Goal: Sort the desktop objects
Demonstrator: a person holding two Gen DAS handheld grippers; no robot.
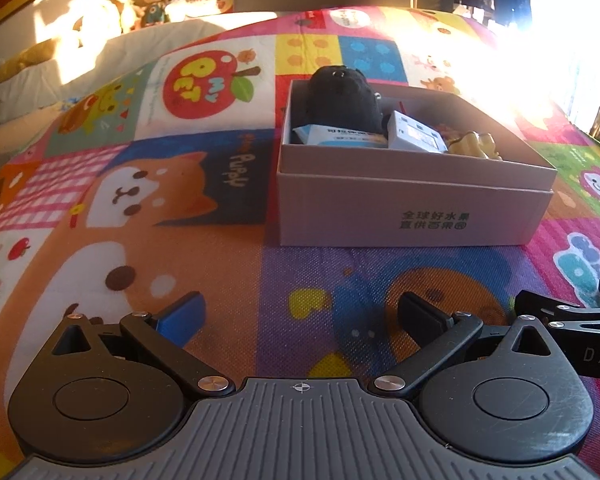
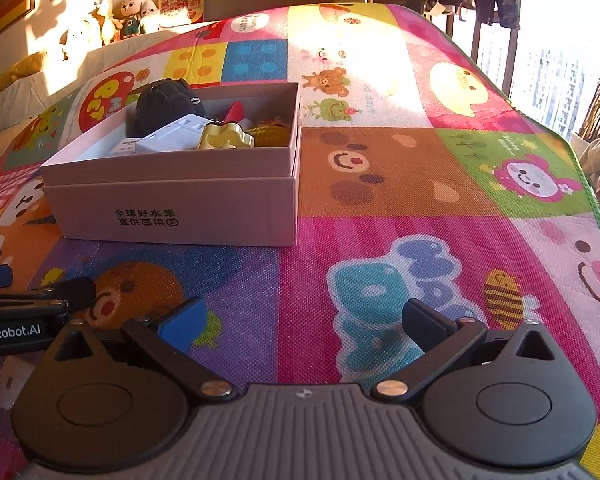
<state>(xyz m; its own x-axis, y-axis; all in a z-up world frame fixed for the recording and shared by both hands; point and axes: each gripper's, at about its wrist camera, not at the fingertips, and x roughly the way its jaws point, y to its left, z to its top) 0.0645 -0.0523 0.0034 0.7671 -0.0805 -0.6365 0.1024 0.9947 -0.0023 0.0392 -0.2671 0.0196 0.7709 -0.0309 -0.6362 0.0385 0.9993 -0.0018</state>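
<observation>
Both pairs of my jaws stand wide apart and hold nothing: my left gripper (image 1: pixel 300 312) and my right gripper (image 2: pixel 306 318) hover side by side, low over a bright cartoon-printed play mat (image 2: pixel 380 184) that covers the surface, which may be a counter or a bed; I cannot tell which. Ahead sits an open pale-pink cardboard box (image 1: pixel 412 212) with dark printed characters on its near wall, to the front right of my left gripper and the front left of my right one. Inside it lie a black plush toy (image 1: pixel 342 100) at the back, flat white packets with blue print (image 1: pixel 340 136), a small white carton (image 1: pixel 416 132), a yellow figure-like toy (image 2: pixel 224 136), something red (image 2: pixel 236 110) and a knobbly yellow object (image 2: pixel 270 132). I judge the sorting to be at or near its end, since no loose object shows anywhere on the mat in either view. The next move calls for checking the areas outside these views for anything left to gather, or else resting the grippers. Strong sunlight from the window (image 2: pixel 560 68) washes out the far right of the mat in the left view, so a small item there could go unseen. The box walls hide the lower parts of its contents, and the red and knobbly things are too blocked to name. Stuffed toys (image 2: pixel 128 14) line a ledge in the background.
</observation>
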